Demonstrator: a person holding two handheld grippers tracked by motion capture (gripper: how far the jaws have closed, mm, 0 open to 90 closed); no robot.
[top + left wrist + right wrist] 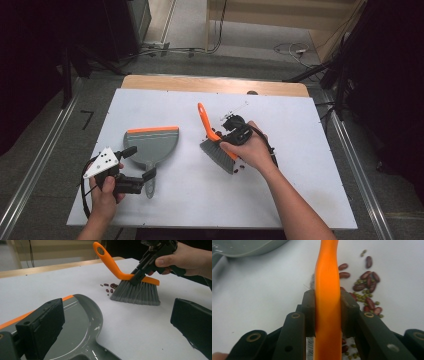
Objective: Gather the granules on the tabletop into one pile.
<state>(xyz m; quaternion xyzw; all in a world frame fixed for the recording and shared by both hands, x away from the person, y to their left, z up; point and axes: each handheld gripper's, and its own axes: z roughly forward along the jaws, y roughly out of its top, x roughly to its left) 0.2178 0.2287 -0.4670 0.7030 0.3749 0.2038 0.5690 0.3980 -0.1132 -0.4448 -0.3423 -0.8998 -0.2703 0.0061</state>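
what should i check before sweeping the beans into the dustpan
1. Brush grip: ok. The right gripper is shut on the orange handle of the brush, one of its fingers on each side.
2. Bristles on the table: ok, tips rest on the white sheet.
3. Beans gathered: ok, red and green ones lie loose beside the bristles.
4. Dustpan held: not ok. The left gripper is open around its handle, not closed.
5. Dustpan mouth facing the beans: not ok, the orange lip points to the table's far edge.
6. Path from beans to pan: ok, bare sheet.
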